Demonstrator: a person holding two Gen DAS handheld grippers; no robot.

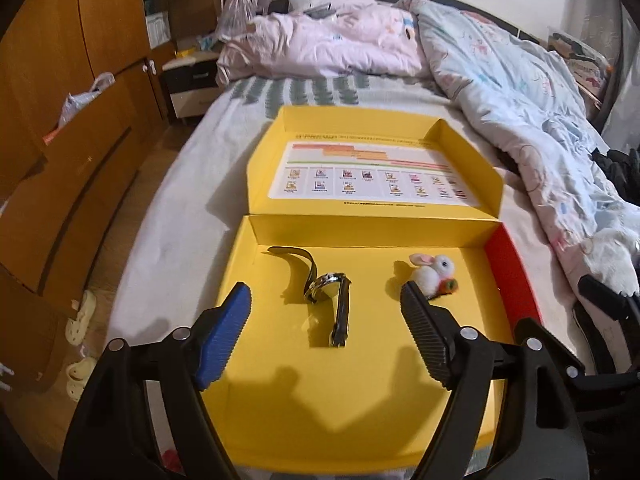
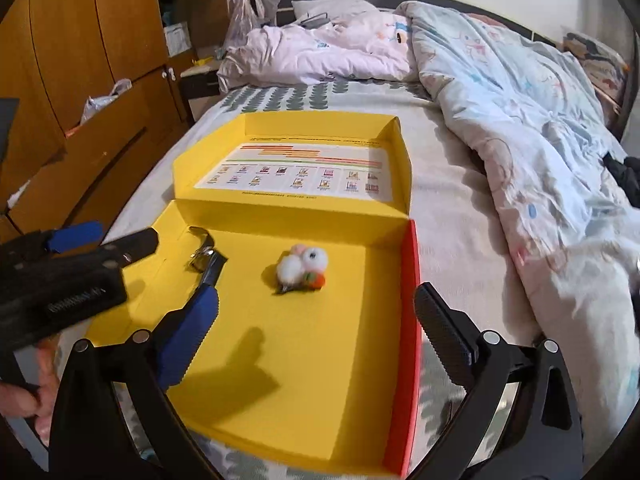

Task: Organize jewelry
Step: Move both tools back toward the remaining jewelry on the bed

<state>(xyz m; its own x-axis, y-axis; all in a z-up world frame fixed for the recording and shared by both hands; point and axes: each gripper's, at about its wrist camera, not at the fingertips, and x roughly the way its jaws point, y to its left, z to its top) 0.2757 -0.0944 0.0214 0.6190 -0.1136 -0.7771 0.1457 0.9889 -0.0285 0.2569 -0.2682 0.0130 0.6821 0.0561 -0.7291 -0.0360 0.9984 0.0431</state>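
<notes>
Ahead of the tool stretches a bed [image 1: 192,152] with a pale sheet; rumpled quilts [image 1: 500,80] heap at its far end and right. Left stand a wooden wardrobe [image 1: 80,40] and a nightstand [image 1: 190,80]. On the floor, probably slippers [image 1: 80,320].

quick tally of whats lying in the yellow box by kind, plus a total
wristwatch: 1
fluffy white bunny charm: 1
total in the yellow box: 2
</notes>
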